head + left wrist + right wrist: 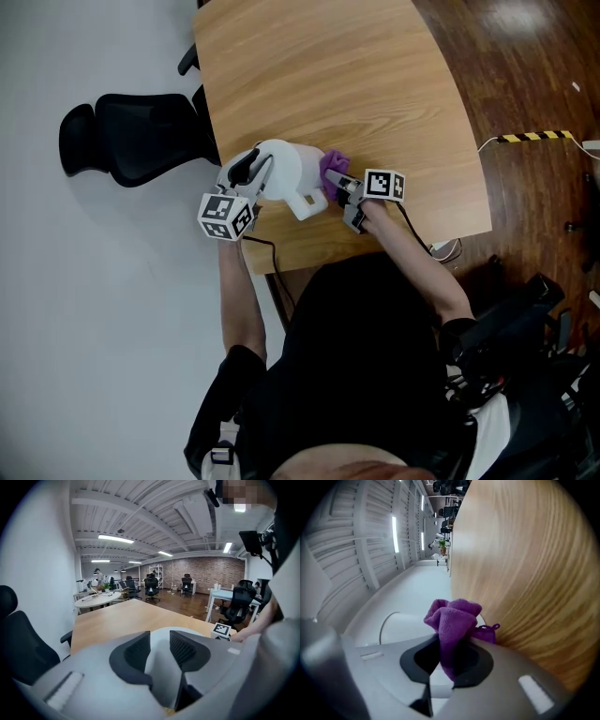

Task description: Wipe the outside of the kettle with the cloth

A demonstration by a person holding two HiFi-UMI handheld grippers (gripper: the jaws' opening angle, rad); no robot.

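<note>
Left claw (pixel 159 645) points slightly downward from the kettle's left side, and its dark ribbed pads pinch a white part of the kettle (pixel 284 167) that fills the gap between them; which part it is I cannot tell. Right claw (pixel 452 645) comes in level from the opposite side, its jaws clamped on a bunched purple cloth (pixel 453 617) whose free folds lie against the kettle's white wall. Both bare forearms reach forward from the person's dark-clothed body, and a marker cube (pixel 226 216) rides on the left claw and another on the right. The kettle sits between the two claws, near the front edge of the light wooden surface (pixel 328 75), whose far part is bare. A black office chair (pixel 131 136) stands just beside the surface's left edge on pale flooring, while dark wooden floorboards (pixel 534 66) lie to the right, crossed by a strip of yellow-and-black tape (pixel 534 137) with a white cable (pixel 487 143) near it. Beyond the surface the left gripper view shows an open office with a brick wall (pixel 206 573), ceiling strip lights (pixel 115 538), a round table (pixel 96 601) and more chairs.
</note>
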